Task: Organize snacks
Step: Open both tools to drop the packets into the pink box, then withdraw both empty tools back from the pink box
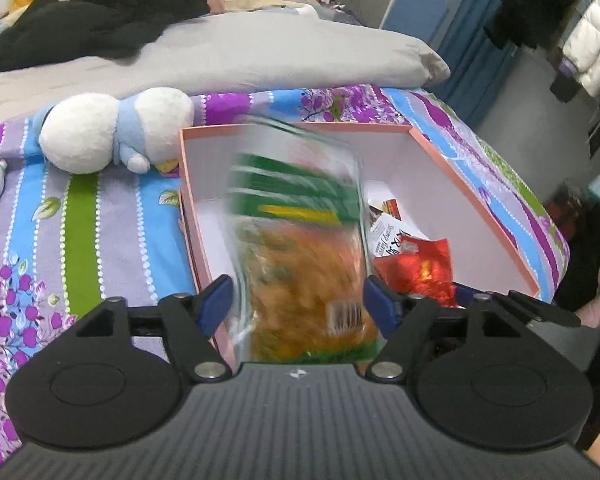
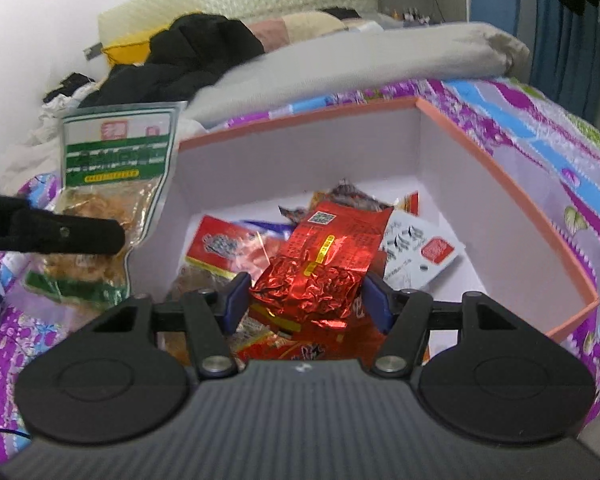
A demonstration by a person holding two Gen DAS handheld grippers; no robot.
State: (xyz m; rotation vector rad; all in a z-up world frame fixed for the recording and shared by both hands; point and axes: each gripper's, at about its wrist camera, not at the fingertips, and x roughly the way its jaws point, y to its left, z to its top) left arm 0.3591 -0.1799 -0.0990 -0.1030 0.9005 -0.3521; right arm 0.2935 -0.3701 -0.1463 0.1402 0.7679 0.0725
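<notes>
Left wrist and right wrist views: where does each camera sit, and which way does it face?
Left wrist: on the left tongs, angled down over the pink box; a blurred green-orange snack bag lies between its blue pads.
Right wrist: on the right tongs, angled down into the box; a red foil packet sits between its pads; the left tongs intrude at left.
Shared: box, bag, bed.

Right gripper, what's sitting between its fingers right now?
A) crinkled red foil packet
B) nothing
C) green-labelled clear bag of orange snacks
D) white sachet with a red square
A: in the right wrist view the red foil packet fills the gap of the right gripper above the pink box; the green-labelled bag is off to the left.
</notes>
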